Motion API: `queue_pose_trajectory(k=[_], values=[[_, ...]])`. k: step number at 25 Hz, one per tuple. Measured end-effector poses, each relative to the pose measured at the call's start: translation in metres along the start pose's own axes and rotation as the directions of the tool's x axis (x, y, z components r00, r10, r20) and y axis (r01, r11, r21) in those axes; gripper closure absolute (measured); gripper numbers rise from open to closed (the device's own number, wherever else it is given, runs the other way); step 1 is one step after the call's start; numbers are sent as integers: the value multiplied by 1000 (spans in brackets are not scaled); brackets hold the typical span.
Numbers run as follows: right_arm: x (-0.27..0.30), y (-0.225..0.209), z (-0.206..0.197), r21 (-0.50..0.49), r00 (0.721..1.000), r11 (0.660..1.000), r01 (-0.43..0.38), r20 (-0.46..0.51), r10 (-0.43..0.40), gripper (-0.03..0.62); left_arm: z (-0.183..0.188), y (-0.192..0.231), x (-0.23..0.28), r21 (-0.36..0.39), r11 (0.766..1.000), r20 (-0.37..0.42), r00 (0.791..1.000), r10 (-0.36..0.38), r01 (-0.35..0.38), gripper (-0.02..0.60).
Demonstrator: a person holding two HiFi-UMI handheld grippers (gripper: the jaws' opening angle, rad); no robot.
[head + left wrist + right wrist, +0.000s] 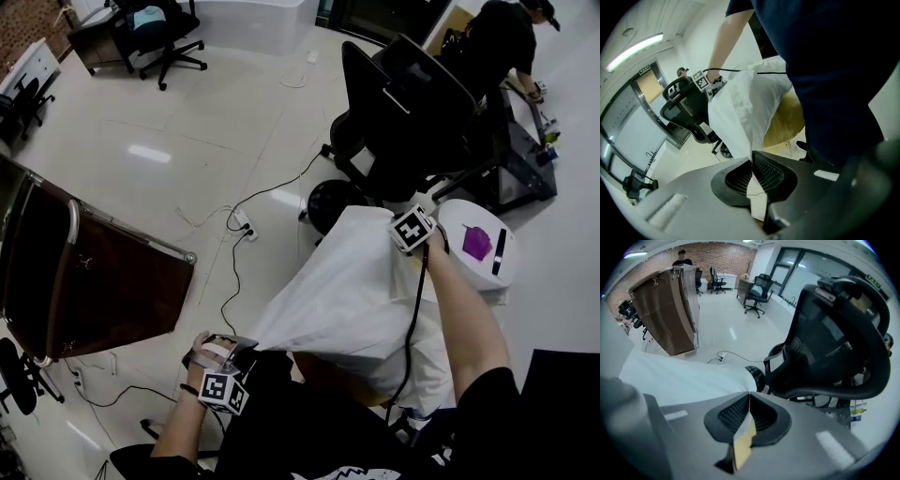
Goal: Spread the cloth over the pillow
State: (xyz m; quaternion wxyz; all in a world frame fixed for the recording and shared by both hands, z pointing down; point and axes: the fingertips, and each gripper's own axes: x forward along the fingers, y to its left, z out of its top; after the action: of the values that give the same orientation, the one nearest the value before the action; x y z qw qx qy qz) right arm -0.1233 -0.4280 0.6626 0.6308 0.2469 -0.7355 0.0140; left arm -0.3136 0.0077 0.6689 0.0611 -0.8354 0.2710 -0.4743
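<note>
A white cloth (337,291) hangs stretched between my two grippers in the head view. Its lower part lies over a puffy white pillow (427,366) on a round wooden table (787,123). My left gripper (246,345) is low at the cloth's near left corner and shut on it. The left gripper view shows the cloth (736,112) running up out of the closed left gripper (752,161). My right gripper (405,234) is shut on the far corner. In the right gripper view the right gripper (749,401) pinches the cloth's edge, and the sheet (684,376) spreads to the left.
A black office chair (412,122) stands just beyond the cloth. A small white round table (478,246) bearing a purple object is at the right. A brown cabinet (94,272) stands left; a power strip and cables (242,225) lie on the floor. Another person (502,42) works far back.
</note>
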Motion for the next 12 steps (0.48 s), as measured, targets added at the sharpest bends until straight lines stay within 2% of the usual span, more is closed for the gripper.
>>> queue_pose_trajectory(k=[4, 8, 12], values=[[19, 21, -26, 81, 987, 988, -134, -76, 140, 579, 11, -11, 8, 20, 1000, 11, 1000, 3, -3, 581], [26, 21, -42, 104, 986, 987, -124, -98, 134, 577, 1, -19, 19, 18, 1000, -17, 1000, 10, -9, 581], [30, 36, -43, 134, 981, 977, -168, -76, 179, 571, -9, -24, 29, -2, 1000, -41, 999, -23, 23, 581]])
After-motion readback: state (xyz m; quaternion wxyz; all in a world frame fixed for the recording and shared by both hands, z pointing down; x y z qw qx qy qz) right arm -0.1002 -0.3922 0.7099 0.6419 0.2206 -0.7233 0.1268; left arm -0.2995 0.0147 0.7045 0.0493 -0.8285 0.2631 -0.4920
